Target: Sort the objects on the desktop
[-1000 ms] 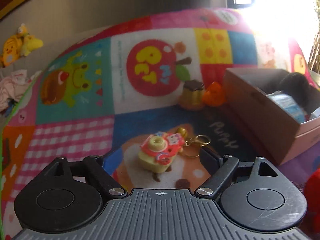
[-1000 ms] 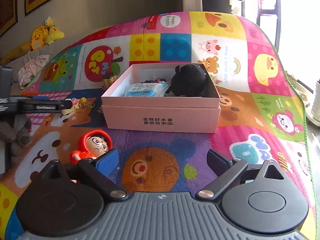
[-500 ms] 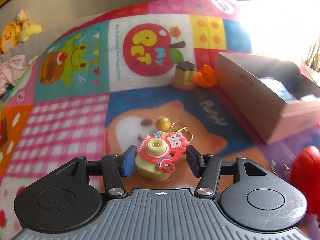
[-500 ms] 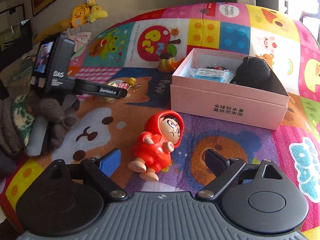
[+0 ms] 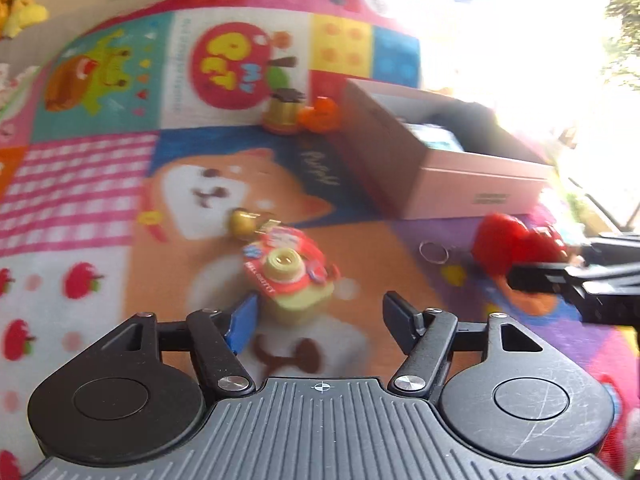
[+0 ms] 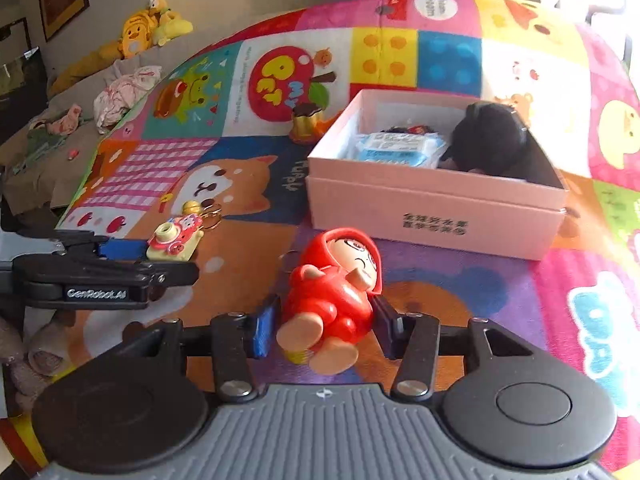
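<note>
A toy camera keychain (image 5: 290, 280) with a gold bell lies on the colourful mat, just ahead of my open left gripper (image 5: 320, 320), near its left finger; it also shows in the right wrist view (image 6: 174, 242). My right gripper (image 6: 324, 324) stands around a red-hooded doll (image 6: 336, 280), jaws close on both sides of its body; contact is unclear. The doll also shows in the left wrist view (image 5: 516, 244). A pink box (image 6: 432, 208) holds a blue-white packet (image 6: 404, 148) and a black plush (image 6: 492, 140).
A pudding-shaped toy (image 6: 306, 122) and an orange toy (image 5: 320, 114) sit beside the box's left wall. A loose key ring (image 5: 434, 250) lies by the doll. Plush toys (image 6: 140, 36) and cloth lie beyond the mat's left edge. The left gripper (image 6: 108, 276) reaches in from the left.
My left gripper has opened wider and turned right; the camera keychain lies further ahead. My right gripper has moved forward around the red doll and narrowed.
</note>
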Available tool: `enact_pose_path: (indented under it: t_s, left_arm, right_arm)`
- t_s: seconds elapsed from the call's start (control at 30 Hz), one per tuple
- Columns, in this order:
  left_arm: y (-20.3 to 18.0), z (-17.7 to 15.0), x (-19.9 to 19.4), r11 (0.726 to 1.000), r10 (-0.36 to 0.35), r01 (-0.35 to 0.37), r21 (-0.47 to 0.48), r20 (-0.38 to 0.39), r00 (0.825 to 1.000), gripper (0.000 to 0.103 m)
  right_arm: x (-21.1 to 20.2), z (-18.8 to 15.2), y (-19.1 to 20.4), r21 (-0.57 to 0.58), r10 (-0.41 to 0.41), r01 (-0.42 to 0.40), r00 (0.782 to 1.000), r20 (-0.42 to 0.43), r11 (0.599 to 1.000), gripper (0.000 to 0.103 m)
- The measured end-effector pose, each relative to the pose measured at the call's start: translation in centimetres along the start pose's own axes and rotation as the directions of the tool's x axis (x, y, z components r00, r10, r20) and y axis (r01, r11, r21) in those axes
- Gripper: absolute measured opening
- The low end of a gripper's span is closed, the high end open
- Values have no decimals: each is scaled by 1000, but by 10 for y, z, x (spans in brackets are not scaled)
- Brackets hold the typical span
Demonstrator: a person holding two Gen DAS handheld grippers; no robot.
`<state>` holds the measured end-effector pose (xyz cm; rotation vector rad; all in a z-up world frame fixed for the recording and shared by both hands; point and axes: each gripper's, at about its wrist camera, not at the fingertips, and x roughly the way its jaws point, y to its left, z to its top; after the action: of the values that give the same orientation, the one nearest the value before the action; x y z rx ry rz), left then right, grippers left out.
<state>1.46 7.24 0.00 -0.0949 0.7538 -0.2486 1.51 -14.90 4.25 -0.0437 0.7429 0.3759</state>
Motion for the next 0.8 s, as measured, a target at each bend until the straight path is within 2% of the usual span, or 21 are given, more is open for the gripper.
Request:
enact_pose_path:
  t_s: [0.1, 0.17, 0.2, 0.27, 0.37, 0.5, 0.57, 0.63, 0.7, 0.8]
  left_arm:
    - [-19, -3, 1, 991, -132, 133, 27, -9, 991, 81]
    - [-32, -4, 0, 982, -180, 180, 59, -5, 984, 85]
    - [-38, -5, -2, 980, -183, 182, 81, 5, 983, 87]
    - [-42, -2, -6, 982, -155, 150, 113, 40, 987, 92]
    - [-31, 5, -8, 992, -58, 48, 116, 90, 994, 95]
    - [-7, 14, 6, 995, 55, -60, 83, 62, 997, 96]
    - [0, 15, 15, 996, 66, -68, 65, 38, 997, 96]
    - [5, 15, 23, 997, 63, -64, 43, 24, 998, 96]
    - [3, 15, 25, 997, 61, -62, 39, 36, 998, 97]
    - [-5, 14, 26, 999, -11, 10, 44, 31, 999, 97]
  right_arm:
    - [-9, 0, -21, 10, -98, 98, 995, 24, 995, 49]
    - [-9, -1, -30, 10, -156, 155, 987, 26, 988, 49]
    - [-7, -2, -34, 8, -181, 181, 983, 23, 983, 49]
    - [-5, -5, -37, 8, -188, 188, 982, 14, 982, 49]
    - [-4, -13, -27, -44, -167, 167, 986, 14, 985, 49]
    - [-4, -25, -4, -183, -192, 196, 980, 41, 963, 51]
    - [-6, -25, 0, -190, -172, 175, 985, 35, 966, 57]
    - [-12, -22, -3, -158, -144, 149, 989, 45, 976, 70]
    - [-18, -18, -6, -131, -133, 141, 989, 65, 981, 78]
    - [-25, -16, -12, -103, -145, 154, 985, 90, 983, 88]
